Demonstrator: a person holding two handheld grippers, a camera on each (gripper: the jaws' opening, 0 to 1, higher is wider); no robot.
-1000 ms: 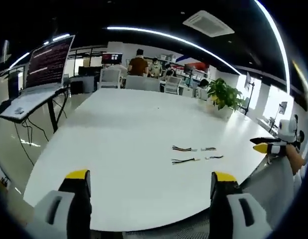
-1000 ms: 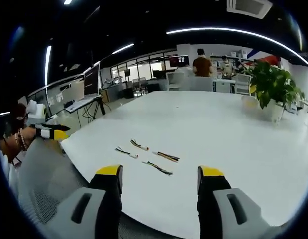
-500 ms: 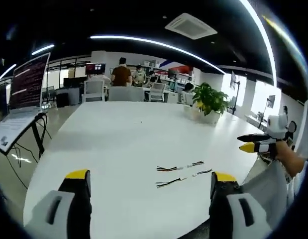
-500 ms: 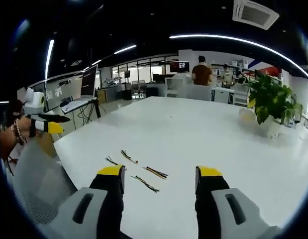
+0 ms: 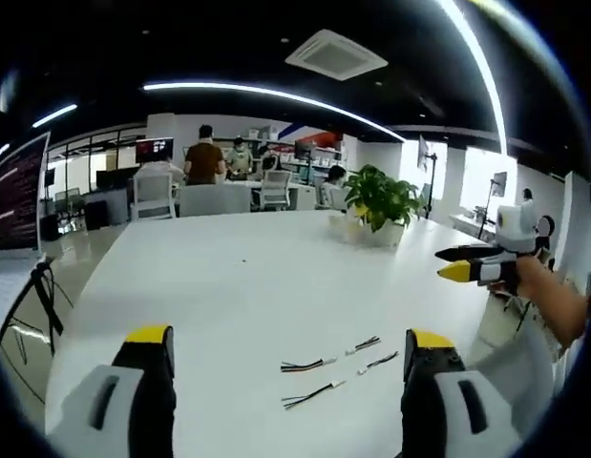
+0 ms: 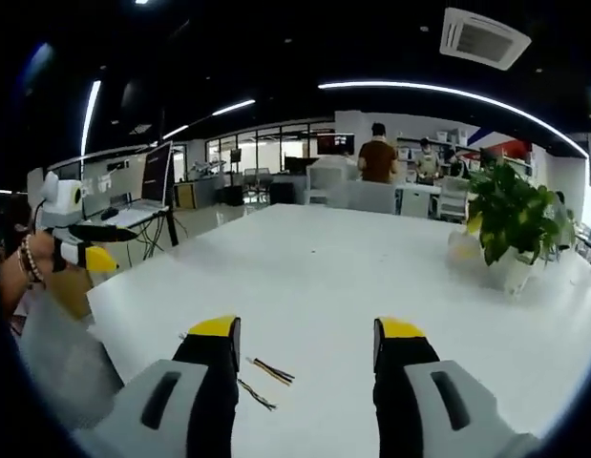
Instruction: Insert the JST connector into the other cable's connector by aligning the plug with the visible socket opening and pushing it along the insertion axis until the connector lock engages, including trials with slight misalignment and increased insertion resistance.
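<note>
Several short JST cables lie loose on the white table [image 5: 219, 286]. In the left gripper view I see them as thin dark leads with small white connectors [image 5: 330, 362], just beyond and between my jaws. My left gripper [image 5: 287, 348] is open and holds nothing. The right gripper [image 5: 467, 265] shows at the right of that view, held in a hand above the table edge. In the right gripper view two cables [image 6: 266, 377] lie close in front of my left jaw. My right gripper [image 6: 303, 336] stands open and empty. The left gripper [image 6: 90, 250] shows at the far left of that view.
A potted plant [image 5: 379, 202] [image 6: 510, 224] stands at the table's far side. A laptop on a stand [image 6: 142, 196] is off the table's left end. Office chairs and people [image 5: 205, 162] are far behind the table. The table's near edge is right under my jaws.
Both views have swung: the left to the right, the right upward and closer. The cables now sit lower, nearer the jaws. Both grippers stay open and nothing was touched.
</note>
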